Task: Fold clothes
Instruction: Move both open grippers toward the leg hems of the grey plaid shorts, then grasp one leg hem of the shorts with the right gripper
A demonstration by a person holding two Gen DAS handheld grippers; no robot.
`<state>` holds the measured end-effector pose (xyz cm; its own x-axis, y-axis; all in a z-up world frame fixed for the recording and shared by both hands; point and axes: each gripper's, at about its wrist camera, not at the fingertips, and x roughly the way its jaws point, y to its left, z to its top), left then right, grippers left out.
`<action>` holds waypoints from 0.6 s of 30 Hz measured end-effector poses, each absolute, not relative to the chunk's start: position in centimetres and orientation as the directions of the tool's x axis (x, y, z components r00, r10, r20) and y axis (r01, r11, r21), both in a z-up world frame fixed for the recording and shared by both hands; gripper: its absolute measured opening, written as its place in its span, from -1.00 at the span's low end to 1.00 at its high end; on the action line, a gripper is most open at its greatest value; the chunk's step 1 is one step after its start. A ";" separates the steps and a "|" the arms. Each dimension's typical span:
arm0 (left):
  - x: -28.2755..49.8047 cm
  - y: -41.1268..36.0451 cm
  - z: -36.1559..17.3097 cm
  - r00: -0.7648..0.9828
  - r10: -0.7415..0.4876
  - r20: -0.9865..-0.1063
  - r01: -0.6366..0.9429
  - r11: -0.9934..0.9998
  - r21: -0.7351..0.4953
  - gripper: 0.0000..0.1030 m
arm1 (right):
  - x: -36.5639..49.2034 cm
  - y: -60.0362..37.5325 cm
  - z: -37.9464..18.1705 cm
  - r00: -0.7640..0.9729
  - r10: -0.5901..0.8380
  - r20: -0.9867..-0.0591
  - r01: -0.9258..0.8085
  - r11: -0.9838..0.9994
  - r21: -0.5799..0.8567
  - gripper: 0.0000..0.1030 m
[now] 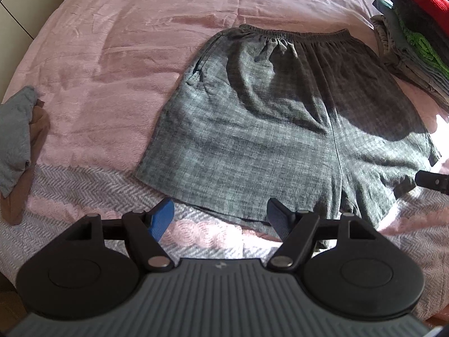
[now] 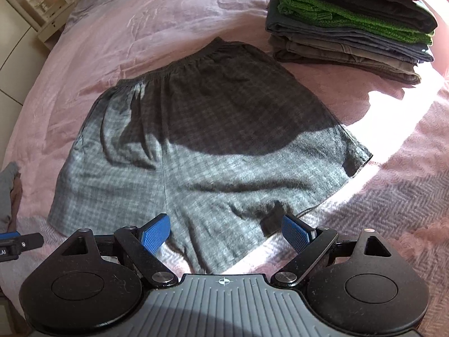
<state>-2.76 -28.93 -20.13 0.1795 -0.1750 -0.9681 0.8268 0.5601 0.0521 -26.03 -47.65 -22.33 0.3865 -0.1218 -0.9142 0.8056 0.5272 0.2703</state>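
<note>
Writing: only a partial white mark on the black gripper body at the right-wrist view's left edge, too cut off to read. L to R on the pink textured bedspread [image 1: 118, 56]: crumpled grey-and-tan cloth heap [image 1: 16, 143]; grey plaid elastic-waist shorts [image 1: 266, 118], spread flat at centre, legs toward you; tall stack of folded clothes w/ red knit on top [image 2: 348, 25]. Your left gripper [image 1: 220, 221] points steeply down over the left leg hem, jaws wide, empty. Your right gripper [image 2: 226, 233] likewise over the right leg hem, wide, nothing held.

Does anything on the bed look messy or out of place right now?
Mostly tidy. The shorts lie flat and the folded stack is neat. Only the crumpled clothes at the bed's left edge look unsorted.
</note>
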 end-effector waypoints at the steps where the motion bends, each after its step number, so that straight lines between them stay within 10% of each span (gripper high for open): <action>1: -2.5 -29.4 -20.8 0.173 -0.184 -0.968 0.832 0.553 0.044 0.35 | -26.2 -48.3 -22.9 0.399 -0.124 -0.909 0.808 0.516 0.284 0.73; 12: 2.2 -33.3 -26.2 0.076 -0.330 -0.941 0.865 0.491 -0.103 0.32 | -29.0 -57.8 -26.3 0.499 -0.296 -0.814 0.805 0.505 0.311 0.73; 18: 5.8 -34.7 -27.7 0.059 -0.373 -0.926 0.858 0.493 -0.143 0.29 | -29.9 -62.0 -28.8 0.502 -0.307 -0.808 0.806 0.504 0.310 0.29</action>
<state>5.77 -34.70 -27.65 0.0593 -0.3727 -0.9260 0.8581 0.4930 -0.1434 -29.93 -61.97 -28.83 0.5024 -0.3066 -0.8084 0.8061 0.5042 0.3097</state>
